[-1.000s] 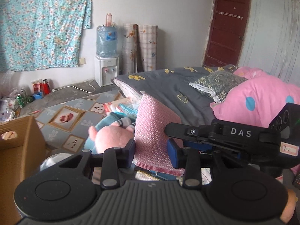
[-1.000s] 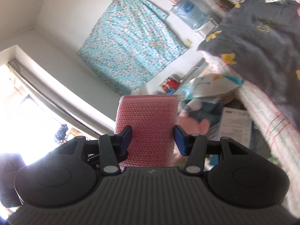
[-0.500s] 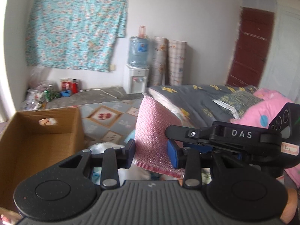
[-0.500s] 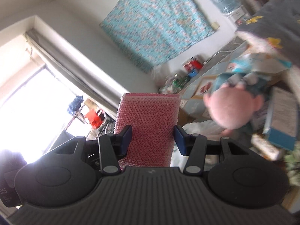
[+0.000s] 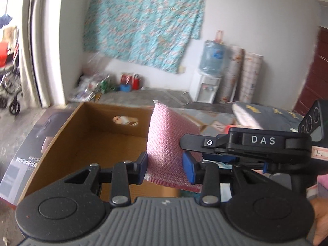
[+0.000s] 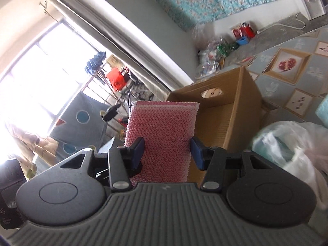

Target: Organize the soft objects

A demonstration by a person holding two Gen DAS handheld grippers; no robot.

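A folded pink bubble-textured pad (image 5: 166, 135) is held by both grippers at once. In the left wrist view my left gripper (image 5: 165, 165) is shut on its lower edge, and the black right gripper reaches in from the right and clamps the same pad. Seen from the right wrist, my right gripper (image 6: 168, 152) is shut on the pink pad (image 6: 162, 127), which stands upright between the blue pads. An open brown cardboard box (image 5: 67, 123) sits on the floor just behind and below the pad; its inside (image 6: 215, 121) looks bare.
A bed with a grey blanket (image 5: 266, 112) lies to the right. A white plastic bag (image 6: 287, 139) sits beside the box, on a patterned floor mat (image 6: 287, 65). A water dispenser (image 5: 207, 88) and small clutter (image 5: 92, 86) line the far wall. A hand (image 5: 319, 215) shows at the lower right.
Both grippers have swung left with the pink pad, away from the bed and the pink plush toy, and now face the cardboard box. Both grips are unchanged.
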